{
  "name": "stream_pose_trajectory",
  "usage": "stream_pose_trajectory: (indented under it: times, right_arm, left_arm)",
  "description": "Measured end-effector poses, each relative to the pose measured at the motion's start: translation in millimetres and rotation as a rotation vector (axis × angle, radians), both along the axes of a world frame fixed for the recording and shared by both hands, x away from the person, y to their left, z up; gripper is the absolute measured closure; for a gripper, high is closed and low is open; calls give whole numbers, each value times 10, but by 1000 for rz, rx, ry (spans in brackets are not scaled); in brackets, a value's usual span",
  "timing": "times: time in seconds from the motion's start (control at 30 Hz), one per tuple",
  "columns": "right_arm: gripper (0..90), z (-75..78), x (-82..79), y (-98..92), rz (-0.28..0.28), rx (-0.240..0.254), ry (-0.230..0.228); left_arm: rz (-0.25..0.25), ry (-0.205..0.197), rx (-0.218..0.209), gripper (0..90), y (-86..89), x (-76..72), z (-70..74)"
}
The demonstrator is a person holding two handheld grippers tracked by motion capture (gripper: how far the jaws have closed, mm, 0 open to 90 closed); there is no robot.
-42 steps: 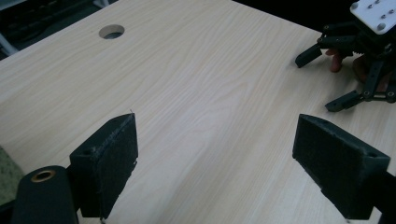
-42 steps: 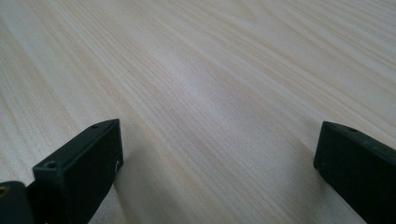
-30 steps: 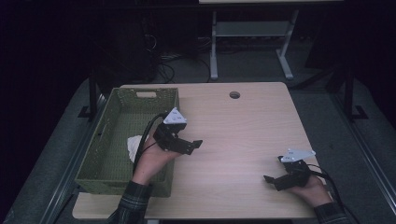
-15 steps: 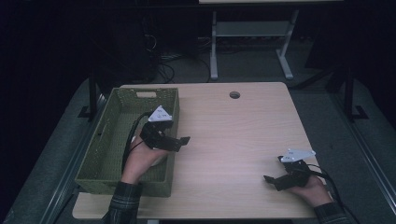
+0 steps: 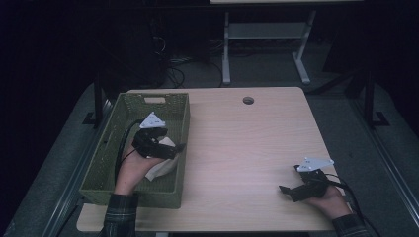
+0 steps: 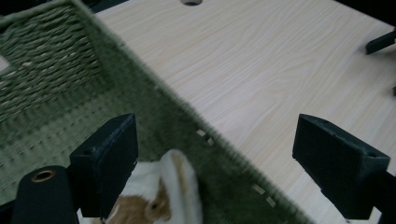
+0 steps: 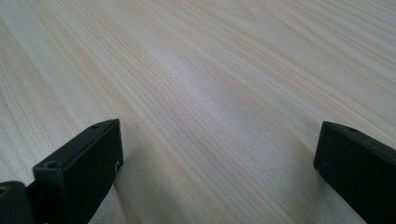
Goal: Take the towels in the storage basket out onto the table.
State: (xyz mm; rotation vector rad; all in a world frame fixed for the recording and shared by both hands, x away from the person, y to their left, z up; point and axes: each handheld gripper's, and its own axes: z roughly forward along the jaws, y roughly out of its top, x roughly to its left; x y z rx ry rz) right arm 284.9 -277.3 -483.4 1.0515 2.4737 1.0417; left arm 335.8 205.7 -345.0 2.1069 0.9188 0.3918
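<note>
My left tongs have moved from over the table edge to above the green basket; my right tongs stay low over the bare table. Both are spread wide and hold nothing. The white and brown cloth lies on the basket floor, directly under my left tongs and a little toward my body, close beside the basket's long wall. Its long axis I cannot tell, because the tongs cover part of it. My left hand is much nearer; the right one is well apart.
</note>
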Motion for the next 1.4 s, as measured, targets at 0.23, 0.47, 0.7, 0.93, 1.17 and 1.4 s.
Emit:
stream_pose_trajectory:
  times: [0.23,0.47,0.7,0.93,1.17,1.4]
  right_arm:
    - [9,0,0,0,0,0,0]
    - [9,0,0,0,1,0,0]
    - [9,0,0,-1,1,0,0]
    - [9,0,0,0,1,0,0]
    - [9,0,0,0,1,0,0]
    - [9,0,0,-1,1,-1,-1]
  left_arm:
    - [2,12,32,136,190,-6,-45]
    - [-3,28,66,135,326,-8,-105]
    - [12,78,108,135,394,40,-248]
    - [30,113,116,135,435,122,-429]
    - [37,148,171,134,424,183,-574]
    - [39,198,204,132,410,206,-664]
